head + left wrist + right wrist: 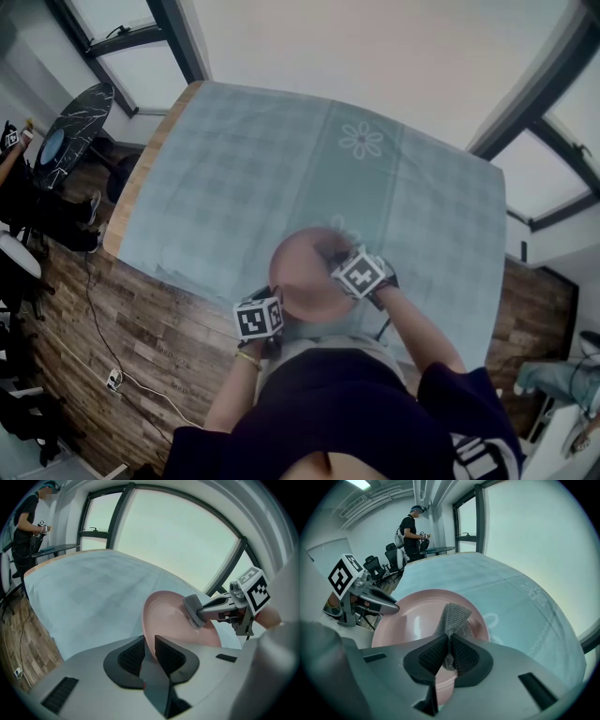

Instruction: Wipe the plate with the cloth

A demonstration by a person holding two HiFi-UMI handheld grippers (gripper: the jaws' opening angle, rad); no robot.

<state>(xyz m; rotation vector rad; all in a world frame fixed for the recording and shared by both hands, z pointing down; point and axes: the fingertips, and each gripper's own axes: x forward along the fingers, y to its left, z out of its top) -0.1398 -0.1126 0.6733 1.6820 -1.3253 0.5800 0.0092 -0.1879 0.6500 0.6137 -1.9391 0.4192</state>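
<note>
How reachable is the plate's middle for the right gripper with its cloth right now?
Probably yes: the right gripper holds the cloth against the plate, and the left gripper clamps only its rim.

A pale pink plate [302, 281] is showing against a light teal checked tablecloth [234, 178] carrying a white flower motif [362, 141] on its far side. A grey woven cloth [453, 616] is touching the pink.

A table [129, 197] under a pale checked tablecloth [234, 169] stood on a wood-plank floor [150, 328]. Dark-framed windows [178, 541] let in flat daylight. A round dark table [75, 131] sat to one side. Farther off were office chairs [377, 566], a standing person [411, 534] and what looked like a ceiling strip light [358, 483].
</note>
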